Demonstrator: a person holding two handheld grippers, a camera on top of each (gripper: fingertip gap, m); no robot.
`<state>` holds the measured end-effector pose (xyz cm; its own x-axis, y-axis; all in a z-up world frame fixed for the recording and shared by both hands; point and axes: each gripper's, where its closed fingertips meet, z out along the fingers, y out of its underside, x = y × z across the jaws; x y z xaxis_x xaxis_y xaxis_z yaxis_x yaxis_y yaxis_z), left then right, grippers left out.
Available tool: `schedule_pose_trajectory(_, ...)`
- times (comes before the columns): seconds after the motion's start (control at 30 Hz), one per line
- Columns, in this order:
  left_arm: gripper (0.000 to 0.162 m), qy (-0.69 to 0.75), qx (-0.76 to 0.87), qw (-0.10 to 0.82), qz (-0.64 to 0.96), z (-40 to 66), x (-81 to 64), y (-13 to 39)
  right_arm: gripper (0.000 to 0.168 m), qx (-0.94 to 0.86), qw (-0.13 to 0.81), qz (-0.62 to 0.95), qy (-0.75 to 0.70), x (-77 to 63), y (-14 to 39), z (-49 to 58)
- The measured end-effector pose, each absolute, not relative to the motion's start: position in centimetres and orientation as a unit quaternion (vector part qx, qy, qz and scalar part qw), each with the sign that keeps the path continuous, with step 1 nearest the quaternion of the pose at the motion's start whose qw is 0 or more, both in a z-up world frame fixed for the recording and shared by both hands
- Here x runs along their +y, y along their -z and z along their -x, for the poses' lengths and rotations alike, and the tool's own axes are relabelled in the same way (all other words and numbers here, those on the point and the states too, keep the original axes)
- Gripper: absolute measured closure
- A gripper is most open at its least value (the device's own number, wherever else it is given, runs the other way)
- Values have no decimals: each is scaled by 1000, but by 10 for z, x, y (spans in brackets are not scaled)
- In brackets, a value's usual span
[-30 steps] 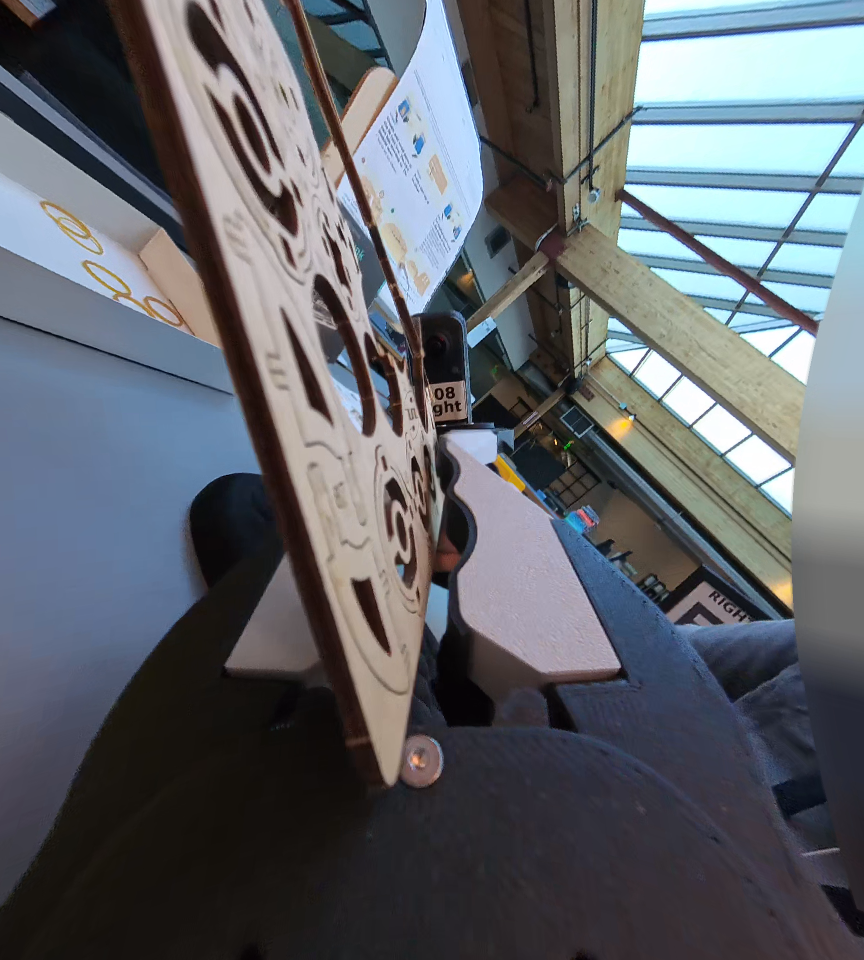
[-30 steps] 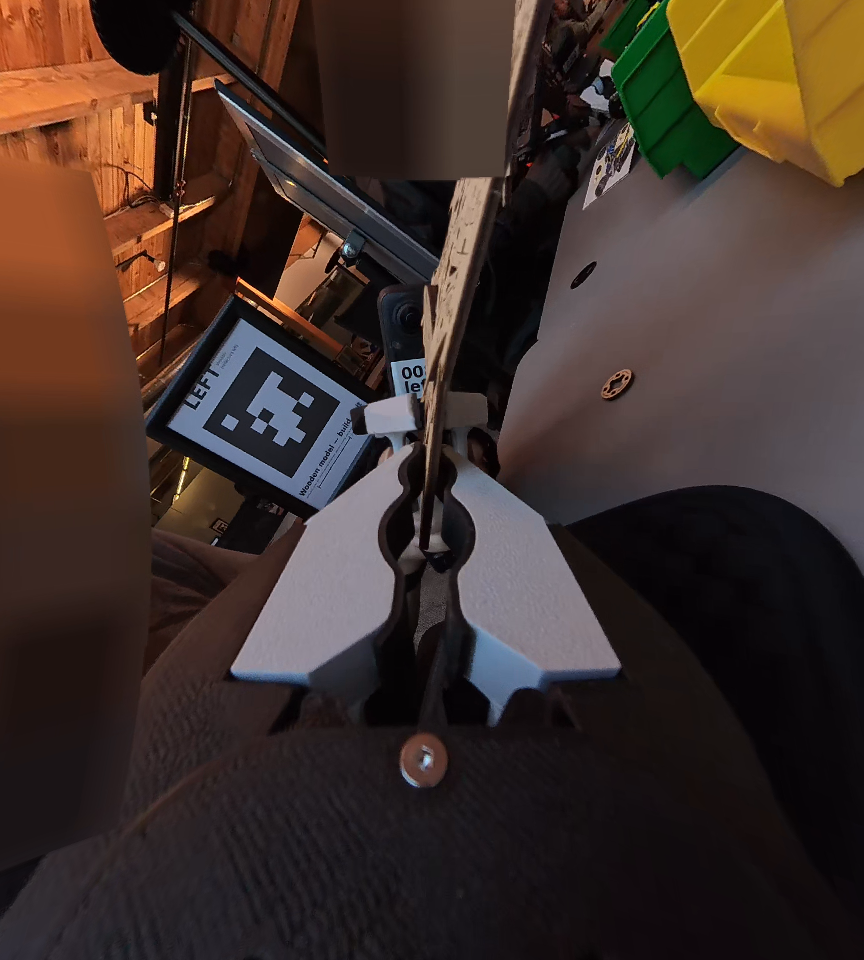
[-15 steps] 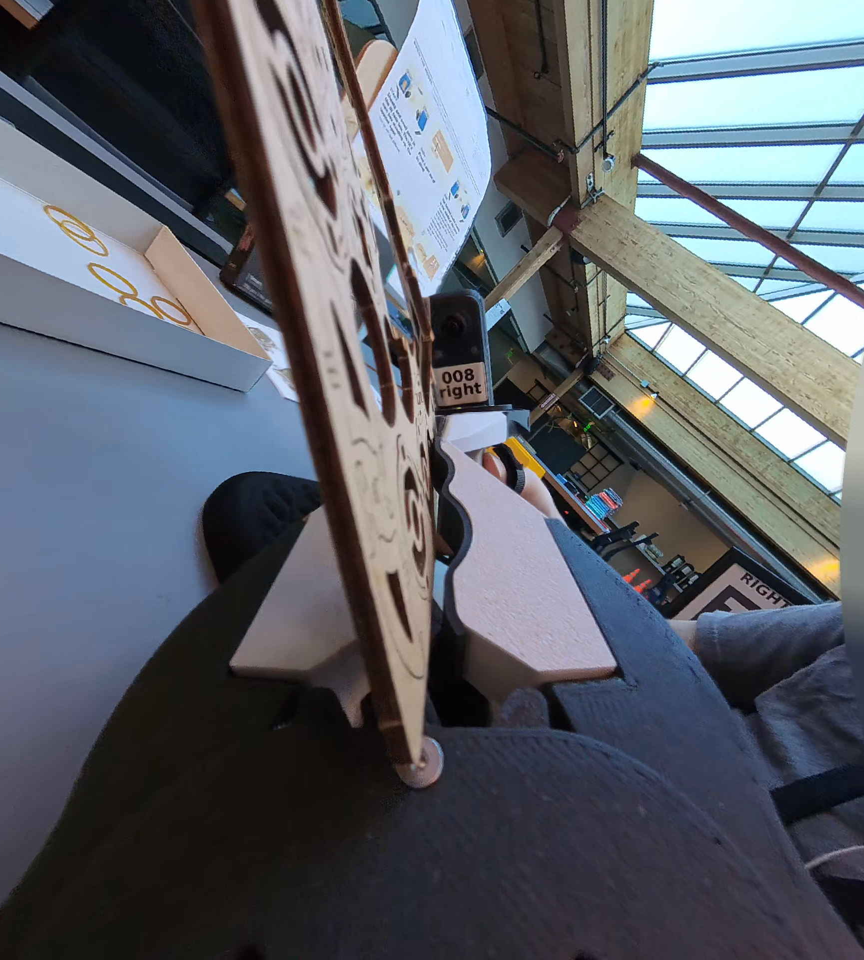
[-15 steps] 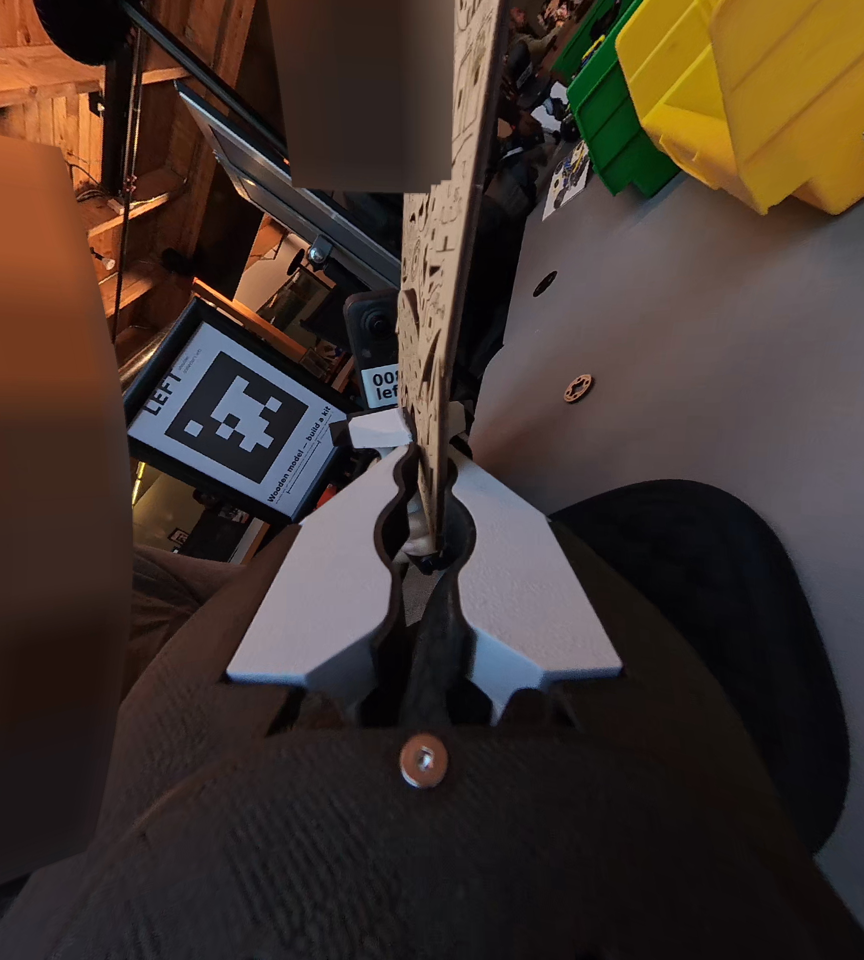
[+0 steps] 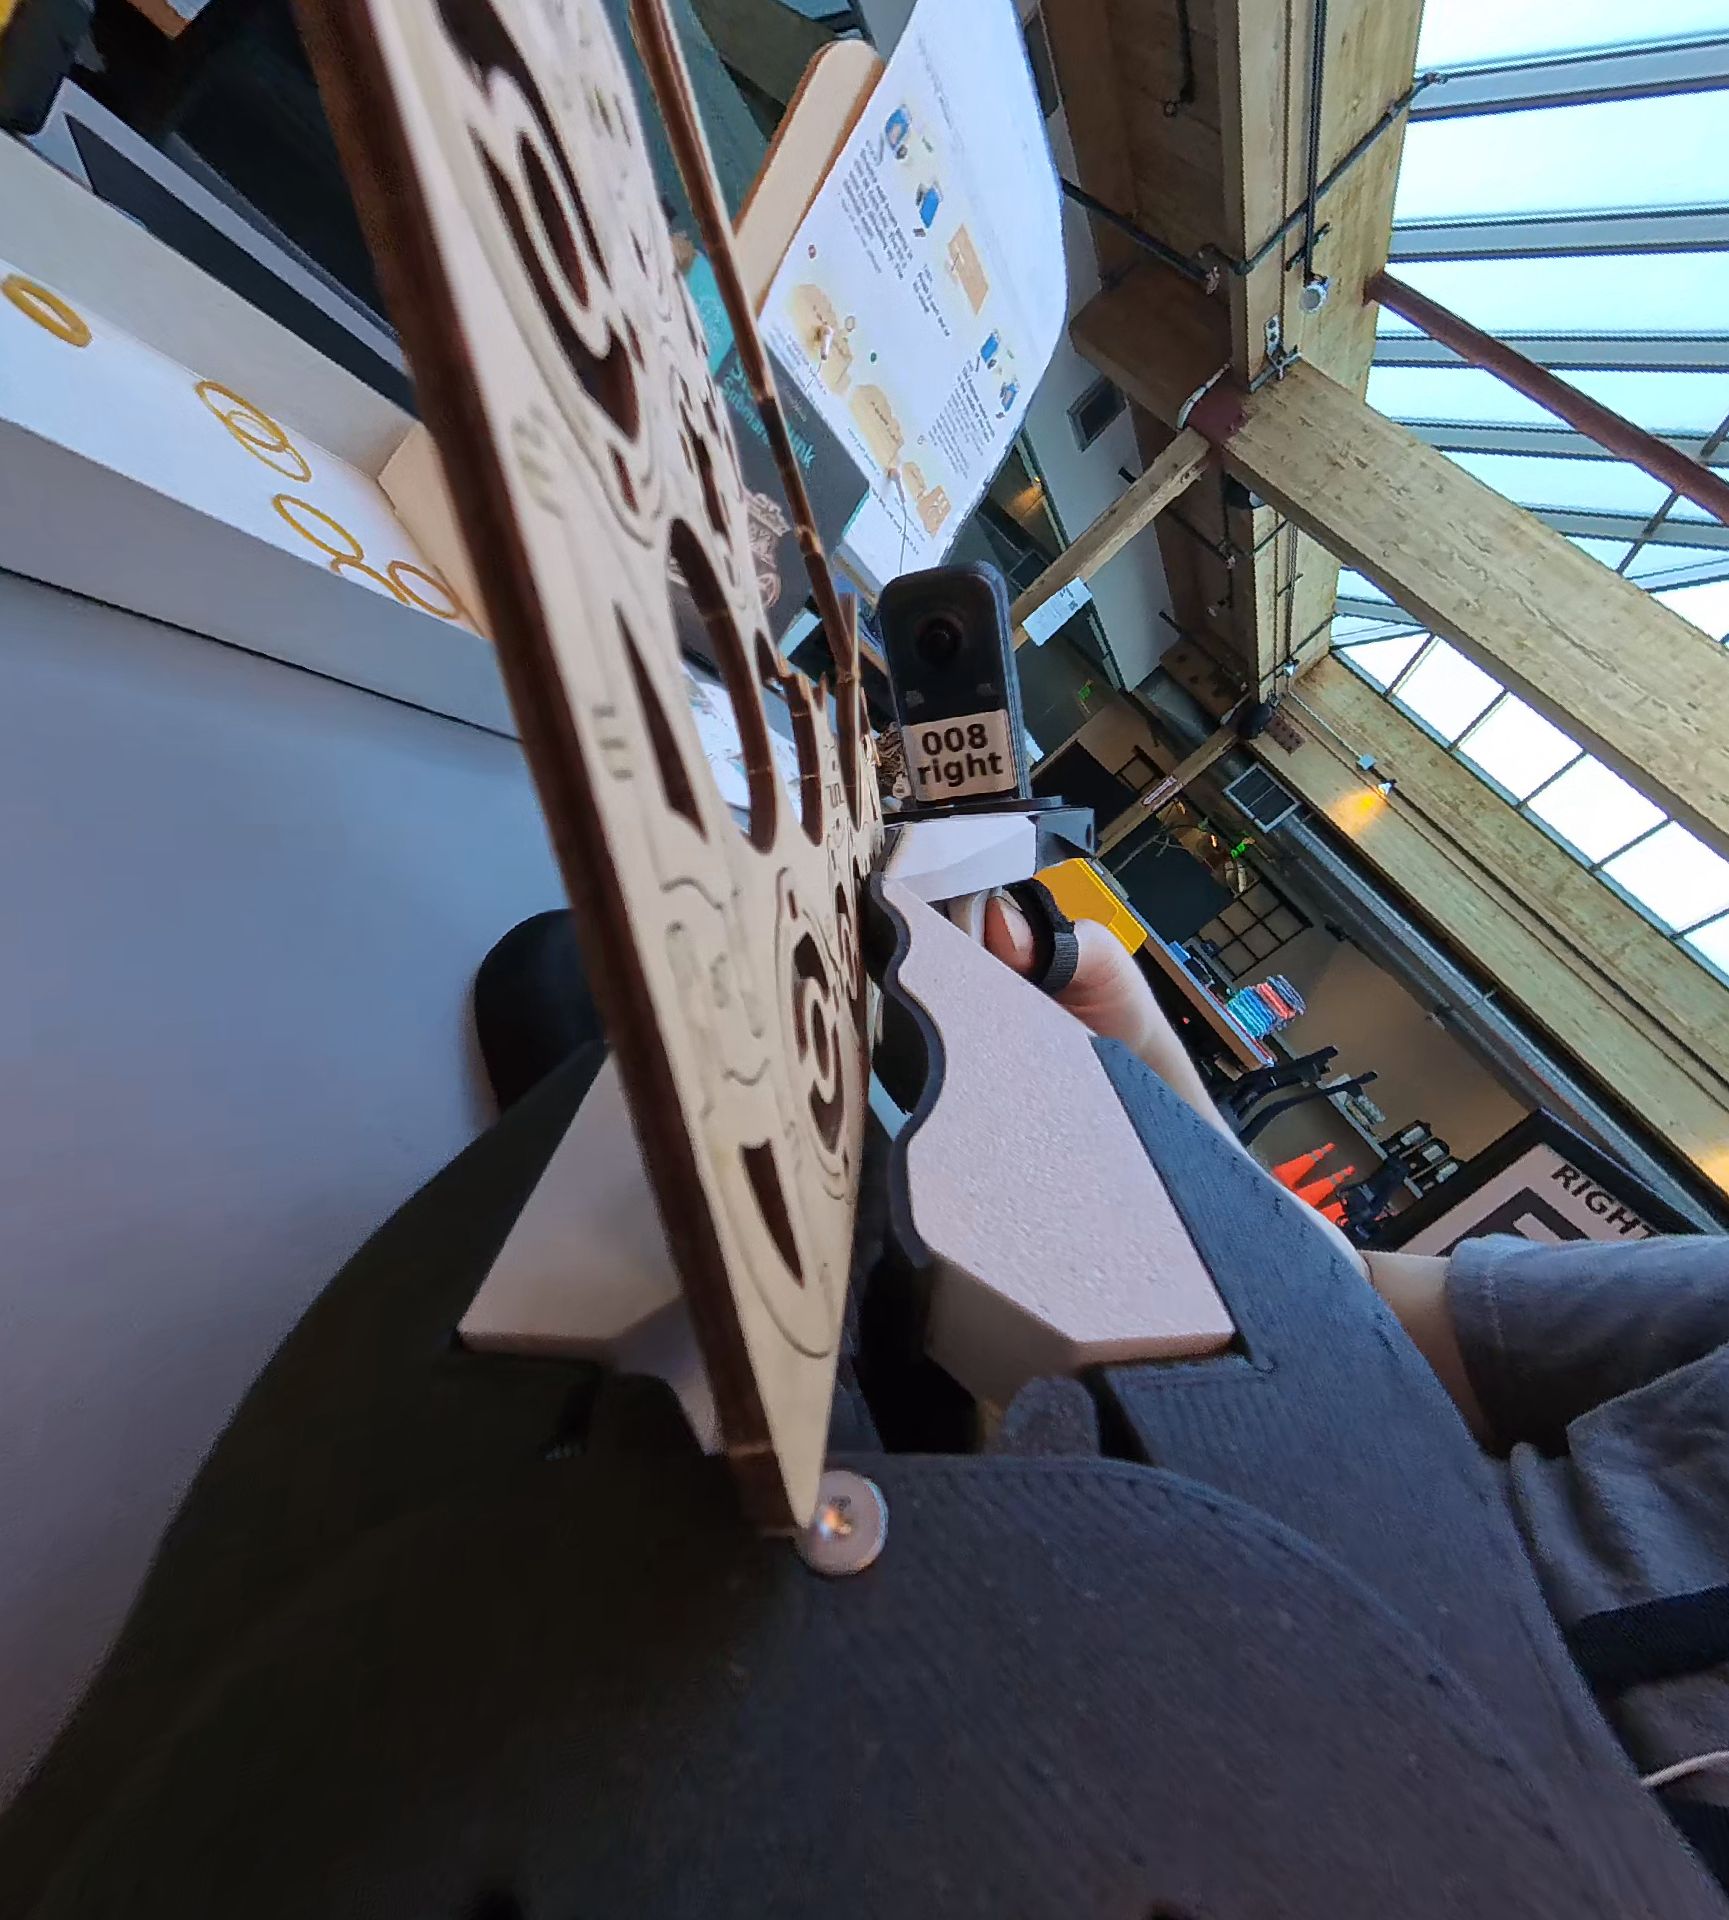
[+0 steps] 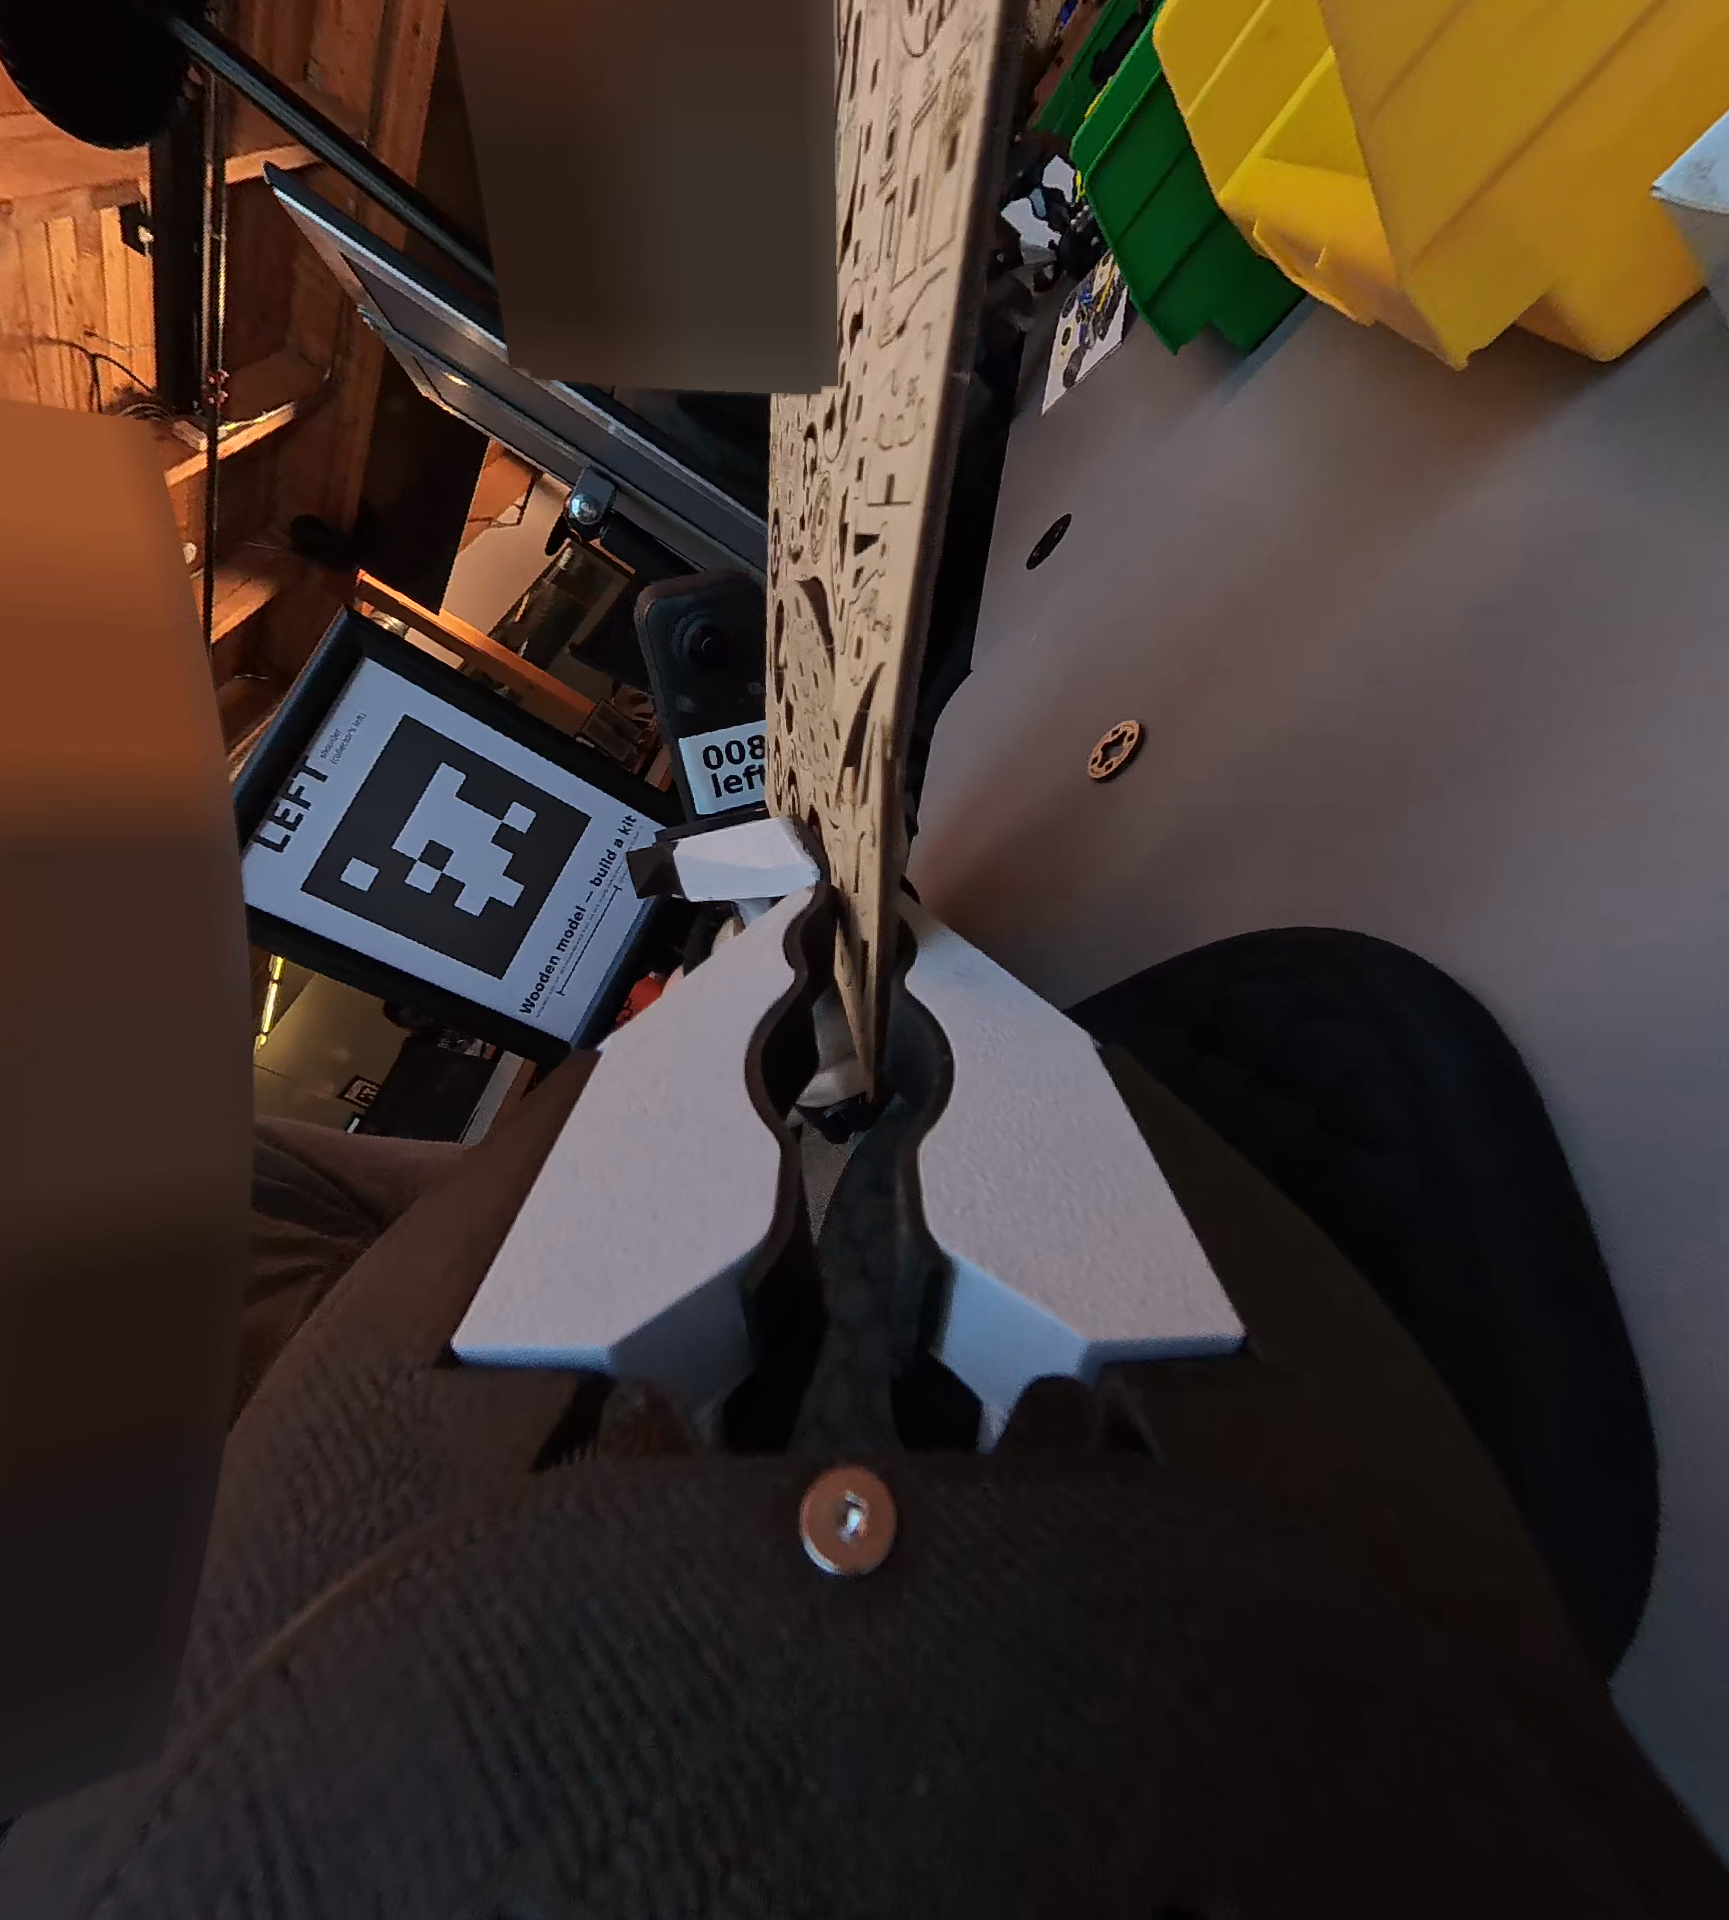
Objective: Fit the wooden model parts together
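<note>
Compared with a second ago, the wooden sheet (image 5: 631, 623) stands more upright between the two claws, and the hand (image 5: 1078, 966) on the far tool has come into sight beyond the fingers. The sheet is a laser-cut plywood panel with many parts still held in it and several dark openings where pieces are gone. It is held on edge in the air above the grey bench (image 5: 164, 883).

The left claw (image 5: 839, 1039) is clamped on one edge of the sheet, and the panel hides most of one finger. The right claw (image 6: 855, 997) faces it from the opposite side; its jaws are drawn nearly together on the thin edge of the same sheet.

On the bench lie a small round wooden part (image 6: 1115, 750), alone and well apart from the sheet, and a white tray (image 5: 143, 436) holding yellow rings. Yellow bins (image 6: 1442, 177) and a green bin (image 6: 1151, 218) stand at the far edge. An instruction sheet (image 5: 933, 281) hangs behind.

Judged from this, the task is at an early stage: parts are still being freed from the panel, no joined assembly is visible, and fitting remains to be done.
</note>
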<state>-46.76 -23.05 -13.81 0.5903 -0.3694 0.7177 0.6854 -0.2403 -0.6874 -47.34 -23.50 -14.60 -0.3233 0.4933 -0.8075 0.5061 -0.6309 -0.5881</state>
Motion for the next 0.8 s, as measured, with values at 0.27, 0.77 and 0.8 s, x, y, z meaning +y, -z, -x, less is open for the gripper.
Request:
schedule_pose_trajectory(0.27, 162, 410, -124, 614, 663, 471, -231, 137, 167, 417, -7, -573, 705, -233, 146, 479)
schedule_pose_trajectory(0.77, 161, 405, -151, 625, 650, 486, -232, 138, 153, 464, -161, -583, 647, -205, 146, 462)
schedule_pose_trajectory(0.8, 161, 401, -156, 631, 646, 490, -233, 136, 161, 472, -156, -590, 636, -203, 151, 459)
